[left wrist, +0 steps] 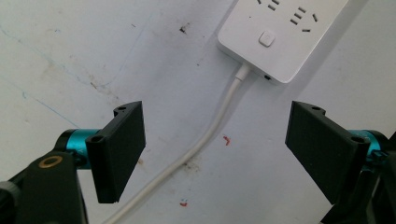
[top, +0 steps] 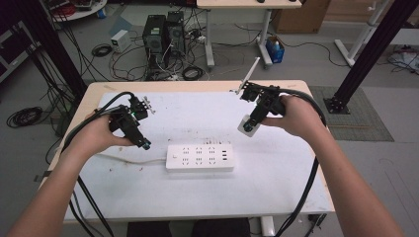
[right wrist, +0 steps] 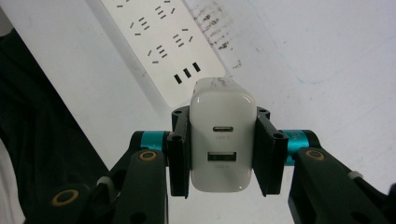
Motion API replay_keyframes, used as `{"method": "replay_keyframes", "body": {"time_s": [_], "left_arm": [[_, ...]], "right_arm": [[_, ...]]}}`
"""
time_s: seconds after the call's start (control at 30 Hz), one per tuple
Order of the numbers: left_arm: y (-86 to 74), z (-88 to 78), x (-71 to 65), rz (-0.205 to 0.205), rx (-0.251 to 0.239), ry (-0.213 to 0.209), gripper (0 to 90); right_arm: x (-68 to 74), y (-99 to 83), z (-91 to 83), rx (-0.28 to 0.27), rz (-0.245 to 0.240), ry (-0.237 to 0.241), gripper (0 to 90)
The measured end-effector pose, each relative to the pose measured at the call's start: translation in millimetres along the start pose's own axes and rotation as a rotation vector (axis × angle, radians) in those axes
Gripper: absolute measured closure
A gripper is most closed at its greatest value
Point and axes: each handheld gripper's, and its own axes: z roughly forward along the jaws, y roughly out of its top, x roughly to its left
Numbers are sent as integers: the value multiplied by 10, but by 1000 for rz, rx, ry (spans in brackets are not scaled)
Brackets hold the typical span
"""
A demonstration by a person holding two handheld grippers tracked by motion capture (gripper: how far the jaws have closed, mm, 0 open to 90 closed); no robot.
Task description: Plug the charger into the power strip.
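The right gripper (right wrist: 223,156) clamps a white USB charger (right wrist: 222,140) above the table (top: 276,182), near the white power strip (top: 199,157). The left gripper (left wrist: 215,147) hovers with jaws wide apart over the strip's cord (left wrist: 205,140)

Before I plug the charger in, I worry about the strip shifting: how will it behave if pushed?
The power strip lies flat and loose on the smooth table, so it would probably slide, not tip. Its white cord looks limp, offering little restraint. The open left tongs could likely brace it.

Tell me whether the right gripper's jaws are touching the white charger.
Touching. In the right gripper view, both black jaws of the right gripper press flat against the white charger.
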Motion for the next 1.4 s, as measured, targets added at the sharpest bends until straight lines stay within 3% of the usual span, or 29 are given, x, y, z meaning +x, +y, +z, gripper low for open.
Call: {"method": "replay_keyframes", "body": {"time_s": [0.37, 0.73, 0.8, 1.03, 1.2, 1.4], "left_arm": [[-181, 85, 73, -29, 6, -4, 201], [-287, 92, 20, -19, 11, -1, 201], [-297, 82, -2, -18, 10, -1, 201], [-316, 73, -45, -15, 5, 5, 201], [-313, 98, -55, -11, 6, -4, 201], [-309, 144, -59, -14, 11, -9, 201]], "right_arm": [[135, 348, 393, 31, -188, 12, 624], [330, 653, 993, 112, -409, 42, 624], [351, 686, 1093, 127, -439, 29, 624], [367, 729, 1293, 157, -488, 41, 624], [396, 743, 1341, 155, -540, 54, 625], [367, 741, 1349, 154, -565, 69, 627]]}}
